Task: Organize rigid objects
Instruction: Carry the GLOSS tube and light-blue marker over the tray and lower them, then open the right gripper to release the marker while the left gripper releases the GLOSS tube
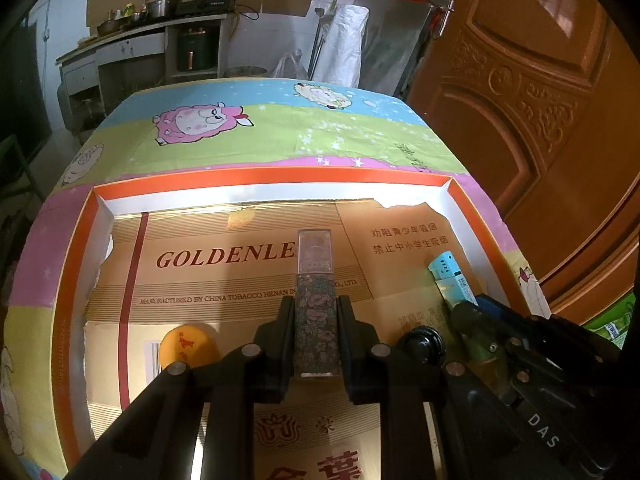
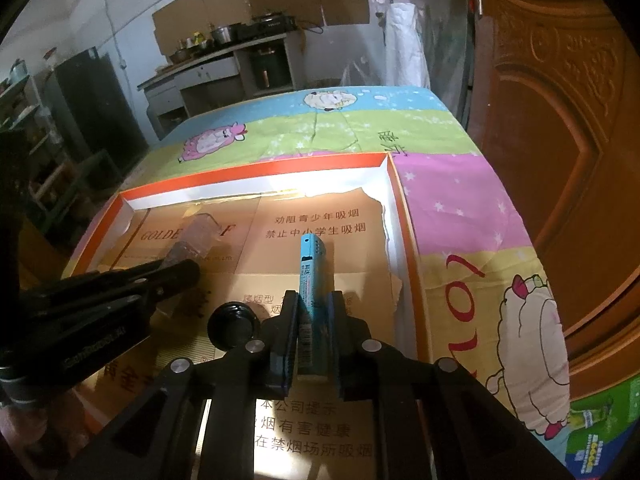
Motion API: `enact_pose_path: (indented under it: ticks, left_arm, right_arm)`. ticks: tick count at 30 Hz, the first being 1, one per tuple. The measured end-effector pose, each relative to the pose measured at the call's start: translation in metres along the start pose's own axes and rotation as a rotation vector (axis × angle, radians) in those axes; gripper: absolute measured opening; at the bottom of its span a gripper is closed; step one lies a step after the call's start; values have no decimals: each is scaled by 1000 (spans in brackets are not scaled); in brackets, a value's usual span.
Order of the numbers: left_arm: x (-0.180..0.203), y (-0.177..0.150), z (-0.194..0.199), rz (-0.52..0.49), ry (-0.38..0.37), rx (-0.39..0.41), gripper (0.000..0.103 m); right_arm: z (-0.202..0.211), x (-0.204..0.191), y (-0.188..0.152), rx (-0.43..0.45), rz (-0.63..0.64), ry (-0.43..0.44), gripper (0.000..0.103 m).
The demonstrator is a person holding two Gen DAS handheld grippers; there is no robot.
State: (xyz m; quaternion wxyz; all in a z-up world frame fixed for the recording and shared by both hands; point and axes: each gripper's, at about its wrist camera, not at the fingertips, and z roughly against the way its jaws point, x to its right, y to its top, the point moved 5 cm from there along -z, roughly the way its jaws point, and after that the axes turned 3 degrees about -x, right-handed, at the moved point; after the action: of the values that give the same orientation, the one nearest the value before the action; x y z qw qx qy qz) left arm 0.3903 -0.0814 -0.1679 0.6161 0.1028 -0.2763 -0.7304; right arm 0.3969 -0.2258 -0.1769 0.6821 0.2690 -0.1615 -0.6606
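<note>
My left gripper (image 1: 315, 305) is shut on a slim floral-patterned bottle (image 1: 315, 280) with a clear cap, which sticks forward over the cardboard floor of an orange-rimmed box (image 1: 280, 176). In the right wrist view my right gripper (image 2: 314, 300) is shut on a light-blue tube (image 2: 312, 276) that also points forward inside the box (image 2: 256, 170). Each gripper shows in the other view. The right gripper (image 1: 466, 306) holds the blue tube (image 1: 446, 272) at the box's right side. The left gripper (image 2: 186, 270) holds the clear-capped bottle (image 2: 196, 232) at the left.
An orange round lid (image 1: 188, 348) and a black round knob (image 1: 424, 344) (image 2: 234, 326) lie on the box floor near the grippers. The box sits on a cartoon-sheep cloth (image 1: 280, 128). A carved wooden door (image 1: 540, 120) stands close on the right, and a kitchen counter (image 1: 160, 28) is behind.
</note>
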Motion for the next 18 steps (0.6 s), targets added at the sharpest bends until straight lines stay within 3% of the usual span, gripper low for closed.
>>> enact_pose_path:
  ticks: [18]
  left_arm:
    - [3,3,12,-13,13,23,21]
  right_arm:
    - [6,1,1,6,3,-11,29]
